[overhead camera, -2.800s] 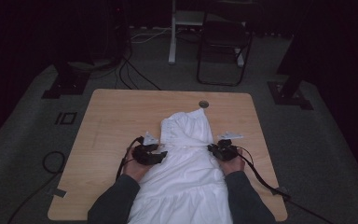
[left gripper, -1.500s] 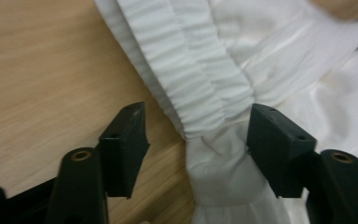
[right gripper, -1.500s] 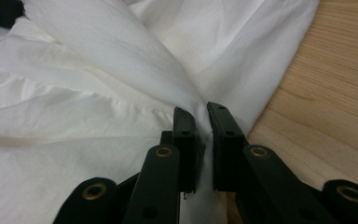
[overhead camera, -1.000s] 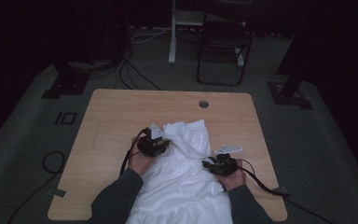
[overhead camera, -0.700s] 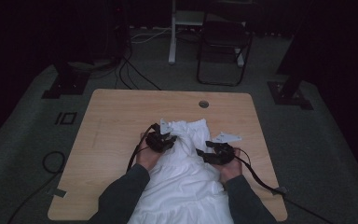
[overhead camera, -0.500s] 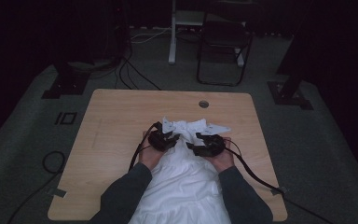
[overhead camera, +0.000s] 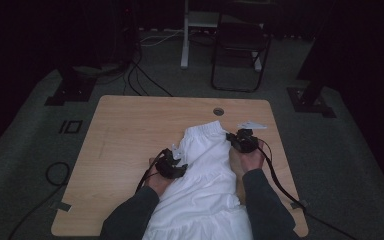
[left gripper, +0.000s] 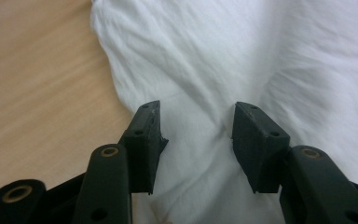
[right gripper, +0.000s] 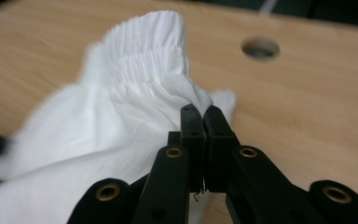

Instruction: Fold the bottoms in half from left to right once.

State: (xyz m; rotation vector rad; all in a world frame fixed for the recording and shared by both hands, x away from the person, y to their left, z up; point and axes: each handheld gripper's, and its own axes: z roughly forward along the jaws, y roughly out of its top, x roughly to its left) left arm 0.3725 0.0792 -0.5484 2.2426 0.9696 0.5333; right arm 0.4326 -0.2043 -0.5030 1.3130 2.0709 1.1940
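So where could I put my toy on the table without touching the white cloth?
The bare table left of the white cloth is free, up to the round hole. The near middle is crowded: cloth, hands, both claws.

I see the white cotton garment with a gathered elastic waistband (overhead camera: 207, 165) lying on the light wooden table, spread from the near edge toward the middle. Its cloth is wrinkled and folded over itself. The ribbed waistband (right gripper: 147, 39) stands up at the far end, near the round hole in the tabletop.
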